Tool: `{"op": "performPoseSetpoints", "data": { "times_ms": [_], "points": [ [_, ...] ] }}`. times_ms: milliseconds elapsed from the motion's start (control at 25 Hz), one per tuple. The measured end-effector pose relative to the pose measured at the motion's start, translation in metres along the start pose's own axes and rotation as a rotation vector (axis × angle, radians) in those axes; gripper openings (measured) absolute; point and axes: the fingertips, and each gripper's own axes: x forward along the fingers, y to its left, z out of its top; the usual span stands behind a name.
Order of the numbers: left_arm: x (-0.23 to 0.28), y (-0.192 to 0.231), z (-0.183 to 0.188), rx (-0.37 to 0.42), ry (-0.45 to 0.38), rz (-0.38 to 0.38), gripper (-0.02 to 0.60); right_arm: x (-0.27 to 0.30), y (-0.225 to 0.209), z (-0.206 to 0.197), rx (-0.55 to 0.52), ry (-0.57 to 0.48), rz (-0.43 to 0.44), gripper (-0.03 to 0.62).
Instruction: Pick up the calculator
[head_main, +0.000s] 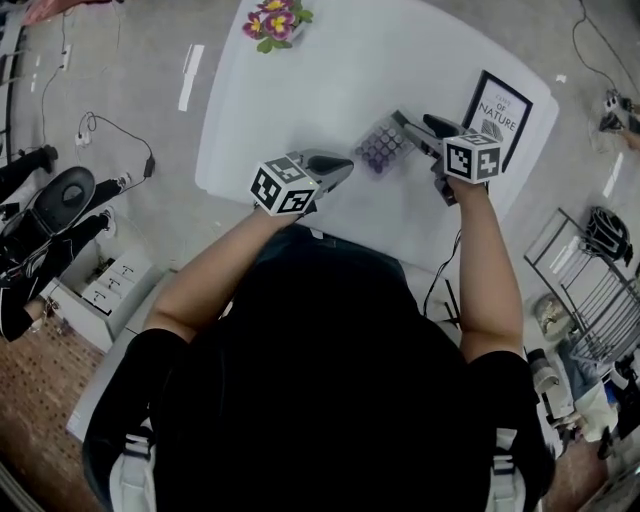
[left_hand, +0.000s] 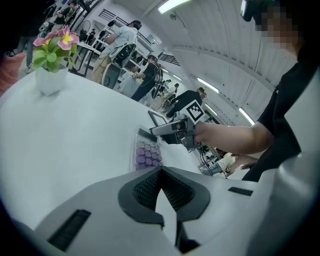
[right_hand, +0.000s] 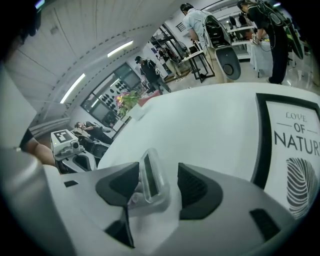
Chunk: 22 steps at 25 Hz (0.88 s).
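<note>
The calculator (head_main: 383, 146), clear-cased with purple keys, lies on the white table (head_main: 330, 80) in front of me. My right gripper (head_main: 415, 128) reaches it from the right. In the right gripper view the calculator's display end (right_hand: 151, 177) stands tilted between the jaws and leans toward the left pad. A gap shows on the other side, so the right gripper (right_hand: 159, 182) is open. My left gripper (head_main: 345, 165) hovers just left of the calculator (left_hand: 146, 154). Its pads meet at the tips and nothing is in the left gripper (left_hand: 161, 170).
A framed print (head_main: 497, 112) lies on the table right of the calculator. A potted flower (head_main: 277, 22) stands at the far edge. Off the table are a chair (head_main: 60, 200) at the left and a wire rack (head_main: 590, 290) at the right. People stand in the background.
</note>
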Motion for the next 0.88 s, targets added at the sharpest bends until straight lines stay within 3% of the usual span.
{"op": "performPoseSetpoints", "data": {
  "times_ms": [320,600,880],
  "points": [
    [0.029,0.014,-0.029,-0.056,0.078,-0.015,0.015,0.011,0.002,0.001,-0.021,0.006,0.067,0.229],
    [0.052,0.017,-0.046,-0.078,0.145,-0.024,0.015,0.021,0.018,-0.008,-0.135,0.067,0.135,0.227],
    [0.054,0.016,-0.045,-0.095,0.168,-0.037,0.015,0.02,0.016,-0.007,-0.066,0.08,0.15,0.198]
  ]
}}
